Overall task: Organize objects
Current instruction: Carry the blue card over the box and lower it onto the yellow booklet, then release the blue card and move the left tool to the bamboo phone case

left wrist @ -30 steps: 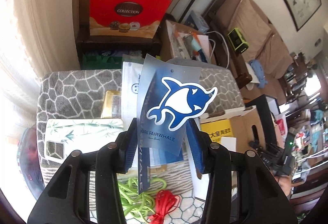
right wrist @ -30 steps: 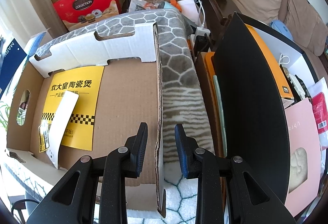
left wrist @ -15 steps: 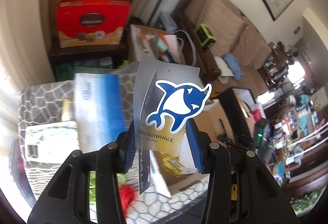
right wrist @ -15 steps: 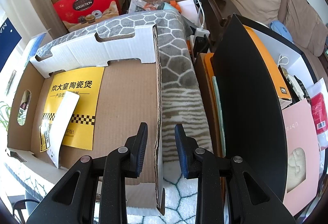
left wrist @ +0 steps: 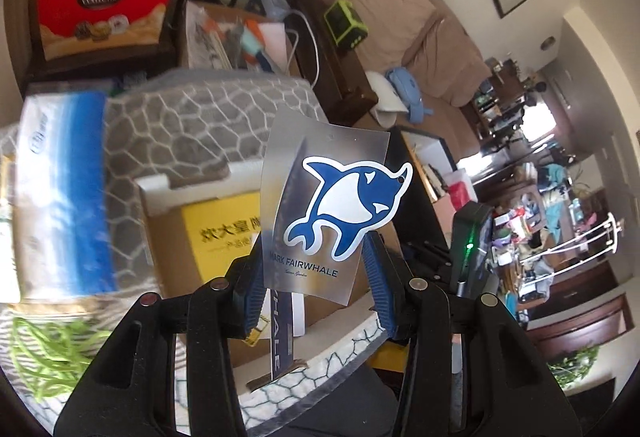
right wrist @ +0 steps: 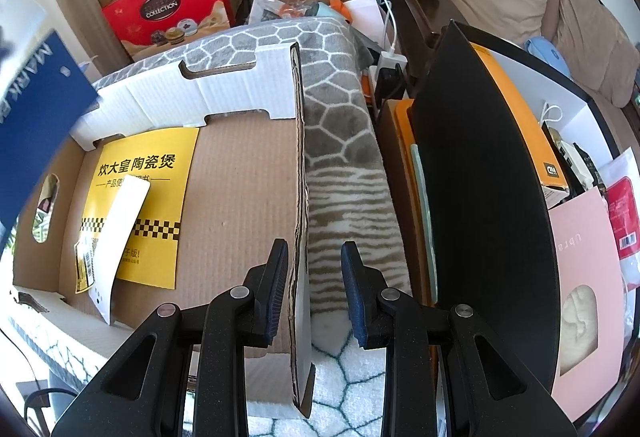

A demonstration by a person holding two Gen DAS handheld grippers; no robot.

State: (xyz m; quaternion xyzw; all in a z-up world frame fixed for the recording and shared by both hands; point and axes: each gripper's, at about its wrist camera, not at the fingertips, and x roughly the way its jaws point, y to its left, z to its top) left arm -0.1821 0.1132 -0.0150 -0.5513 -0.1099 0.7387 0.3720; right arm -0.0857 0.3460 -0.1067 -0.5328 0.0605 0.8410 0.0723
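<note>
Left gripper [left wrist: 316,291] clenched on the whale tag [left wrist: 326,211] above the cardboard box [right wrist: 236,197], right gripper [right wrist: 314,293] released astride its wall — a loose pinch could drop it short.

Translucent grey tag [left wrist: 324,213] showing a blue-and-white whale, brown cardboard box [right wrist: 240,197] carrying a yellow leaflet [right wrist: 160,173] with black checks, grey blanket [right wrist: 336,109] wearing white honeycomb lines, red gift box [right wrist: 164,13] sitting behind

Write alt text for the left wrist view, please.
The left tongs grip a translucent hang tag printed with a blue and white whale, held above an open brown cardboard box containing a yellow leaflet; grey patterned blanket behind.
</note>
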